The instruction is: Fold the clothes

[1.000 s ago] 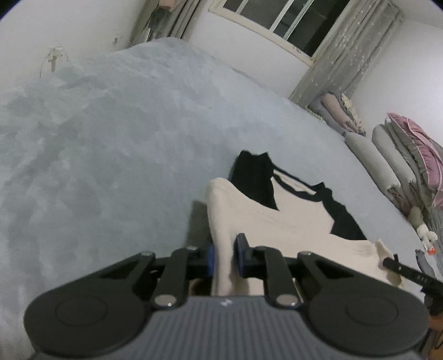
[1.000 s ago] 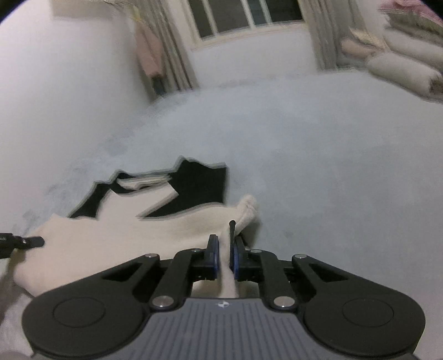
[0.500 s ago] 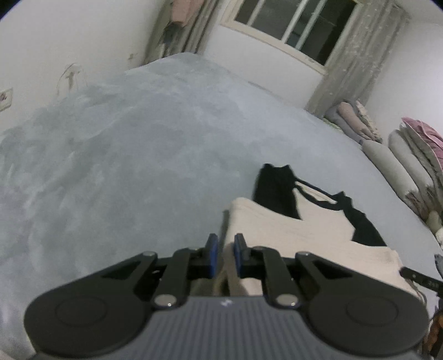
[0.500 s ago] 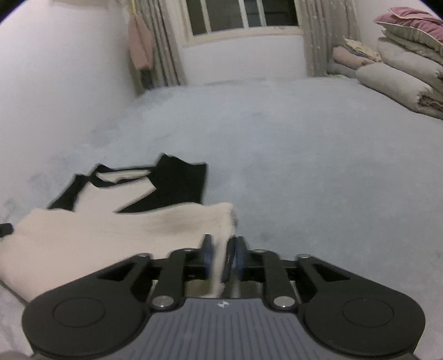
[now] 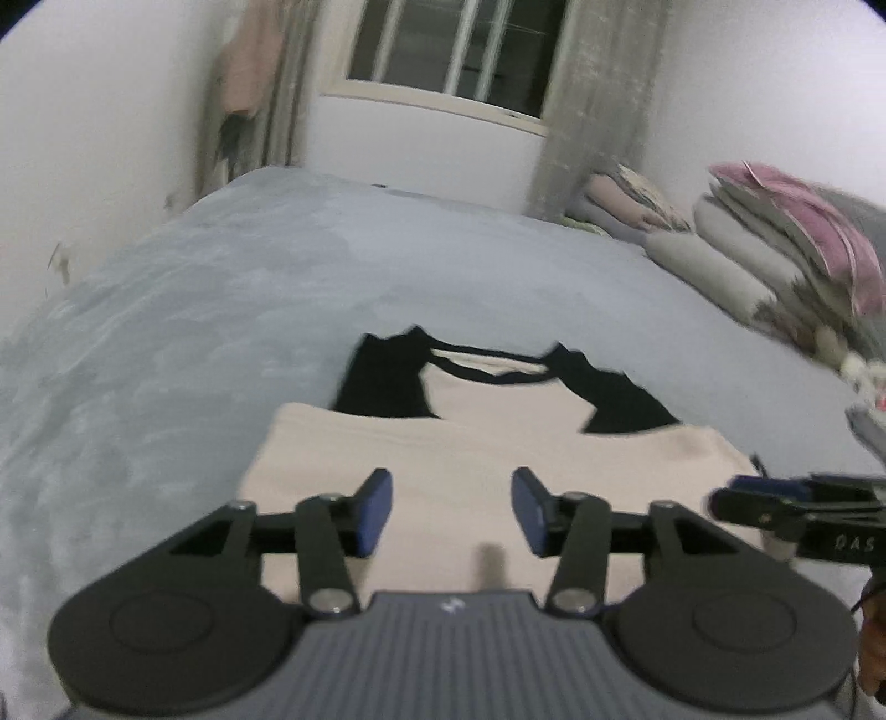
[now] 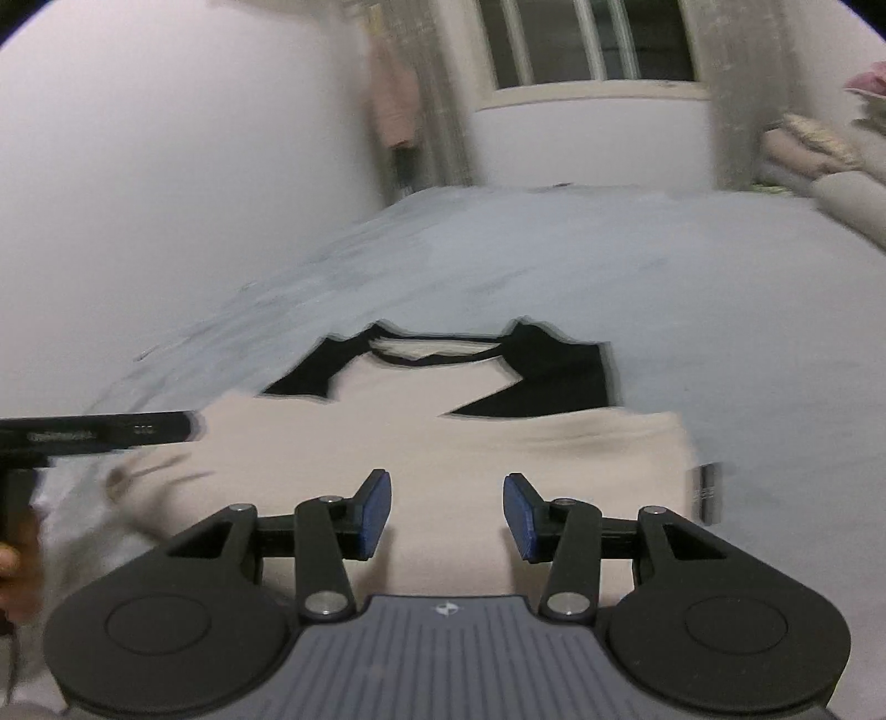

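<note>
Cream shirt (image 5: 498,443) with black sleeves; pale blue-grey bedspread (image 5: 221,310); blue-padded black left claw (image 5: 451,512)

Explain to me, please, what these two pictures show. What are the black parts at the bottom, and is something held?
There is no robot here. A person holds a hand tool in each hand, and each tool carries a camera that looks forward along its two fingers. So the black parts at the bottom are the tool itself.

One picture comes from the left gripper, the other from the right gripper. Each also catches the other tool at its edge.

A cream and black shirt, with its near part folded over, lies on a grey-blue bed. Folded bedding is piled at the right, under a window.

Nothing is held. The blue pads of both grippers stand apart and are opening, with only the shirt lying below them.
</note>
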